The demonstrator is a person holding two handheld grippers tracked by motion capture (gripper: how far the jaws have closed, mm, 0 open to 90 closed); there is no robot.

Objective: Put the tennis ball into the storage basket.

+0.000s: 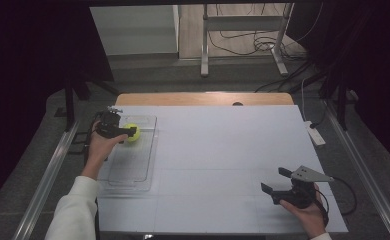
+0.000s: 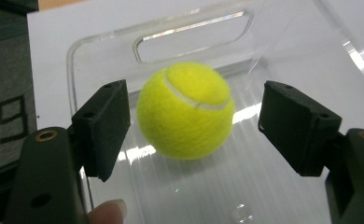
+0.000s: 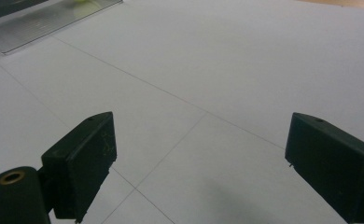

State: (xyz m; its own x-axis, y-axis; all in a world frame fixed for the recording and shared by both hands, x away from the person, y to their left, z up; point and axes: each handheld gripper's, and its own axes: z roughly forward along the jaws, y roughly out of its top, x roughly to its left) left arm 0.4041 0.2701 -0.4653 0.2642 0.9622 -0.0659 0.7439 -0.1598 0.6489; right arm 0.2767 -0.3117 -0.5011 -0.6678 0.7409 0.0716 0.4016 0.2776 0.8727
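A yellow-green tennis ball (image 1: 132, 132) (image 2: 185, 111) lies inside a clear plastic tray (image 1: 129, 184) (image 2: 101, 51), near the tray's far end by its handle slot. My left gripper (image 1: 128, 132) (image 2: 194, 119) reaches into the tray with one jaw on each side of the ball. A gap shows between each pad and the ball, so it is open and not gripping. My right gripper (image 1: 274, 179) (image 3: 199, 154) rests low over the white table sheet (image 1: 223, 150) at the front right, open, with nothing between its jaws.
The tray sits at the left edge of the white sheet. A wooden table edge (image 1: 203, 98) shows behind the sheet. A white power strip (image 1: 315, 135) lies off the right side. Metal rails (image 1: 45, 180) run along both sides of the table.
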